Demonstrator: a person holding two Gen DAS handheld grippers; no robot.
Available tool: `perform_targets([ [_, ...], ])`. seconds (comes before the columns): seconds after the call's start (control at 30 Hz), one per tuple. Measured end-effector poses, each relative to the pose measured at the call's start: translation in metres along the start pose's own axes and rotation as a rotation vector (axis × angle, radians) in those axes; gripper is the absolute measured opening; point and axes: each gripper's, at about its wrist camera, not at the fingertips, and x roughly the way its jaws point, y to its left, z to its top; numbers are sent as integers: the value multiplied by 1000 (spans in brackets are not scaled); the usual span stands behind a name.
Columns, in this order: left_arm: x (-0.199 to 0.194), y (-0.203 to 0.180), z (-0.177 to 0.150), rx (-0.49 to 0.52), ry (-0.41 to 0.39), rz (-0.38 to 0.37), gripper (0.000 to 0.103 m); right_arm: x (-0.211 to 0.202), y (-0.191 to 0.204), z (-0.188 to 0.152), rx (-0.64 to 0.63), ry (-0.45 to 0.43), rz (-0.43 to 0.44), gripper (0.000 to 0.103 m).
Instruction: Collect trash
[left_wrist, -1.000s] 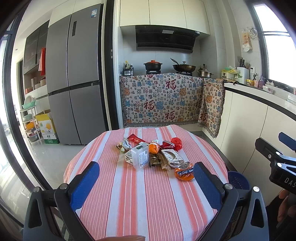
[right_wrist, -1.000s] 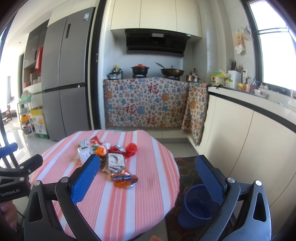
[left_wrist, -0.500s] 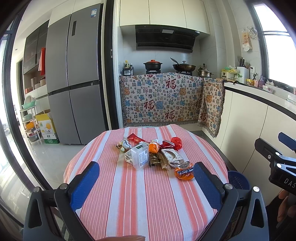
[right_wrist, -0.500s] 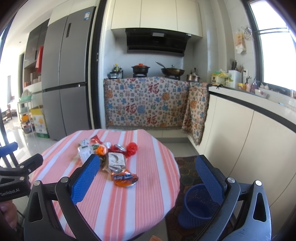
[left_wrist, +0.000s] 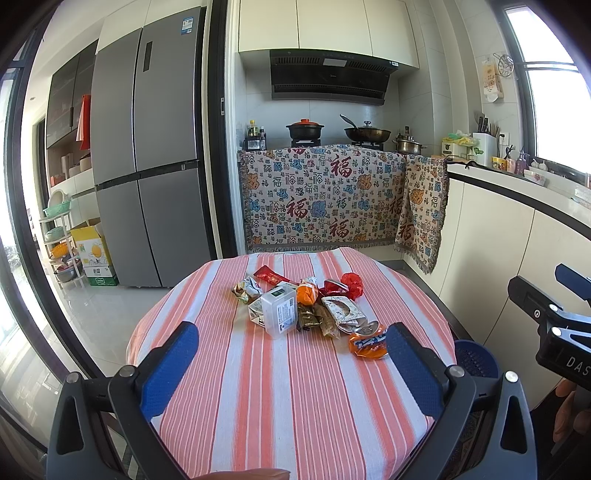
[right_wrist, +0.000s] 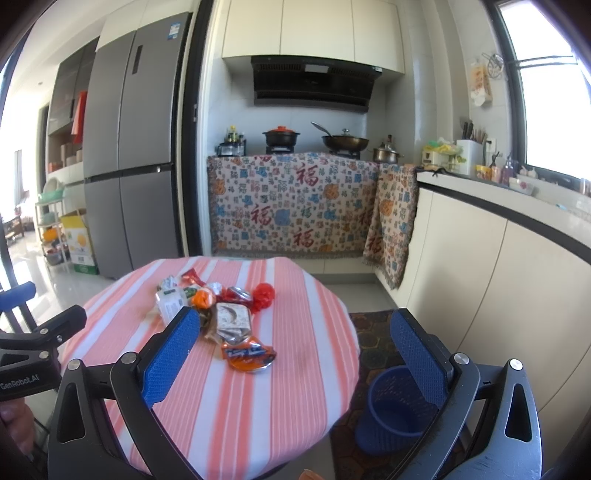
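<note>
- The left gripper (left_wrist: 291, 363) hangs over the near edge of the round counter with its red-and-white striped cloth (left_wrist: 295, 406); its blue-padded fingers (left_wrist: 168, 365) stand wide apart and hold nothing.
- The right gripper (right_wrist: 295, 354) sits off the counter's right side, blue-padded fingers (right_wrist: 417, 354) likewise spread and empty. Neither touches any trash yet.
- The round blue perforated plastic bin (right_wrist: 391, 406) stands on the floor just beside the counter's right edge, well below the cloth. A release made too high or too far over the counter would likely drop a light wrapper on the dark patterned floor mat (right_wrist: 373, 332) instead.
- Nearest in the pile, toward the right edge, lies the crumpled orange snack packet (left_wrist: 367, 343). It looks flat and slick; fingers closing on it could pinch the cloth too and drag the whole pile.
- Just behind it, the silver foil pouch (left_wrist: 341, 312) and brown wrappers (left_wrist: 314, 319) touch and overlap, so one grasp may lift two pieces and shed one on the way.
- The clear rigid plastic box with a printed label (left_wrist: 279, 310) stands mid-pile; a nudge could tip it or push the neighbours.
- Farthest, the orange ball-shaped wrapper (left_wrist: 307, 293) and crinkled red cellophane wrapper (left_wrist: 351, 284) may roll or skid toward the far edge if bumped.
</note>
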Motion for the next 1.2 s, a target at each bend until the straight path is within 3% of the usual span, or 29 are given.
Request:
perform_targets([
  [0.7, 2, -1, -8, -3, 8, 1, 103, 2, 1, -6, -2, 11, 3, 103],
  [1.2, 39, 18, -28, -41, 114, 7, 103, 29, 0, -23, 1, 88, 15, 103],
])
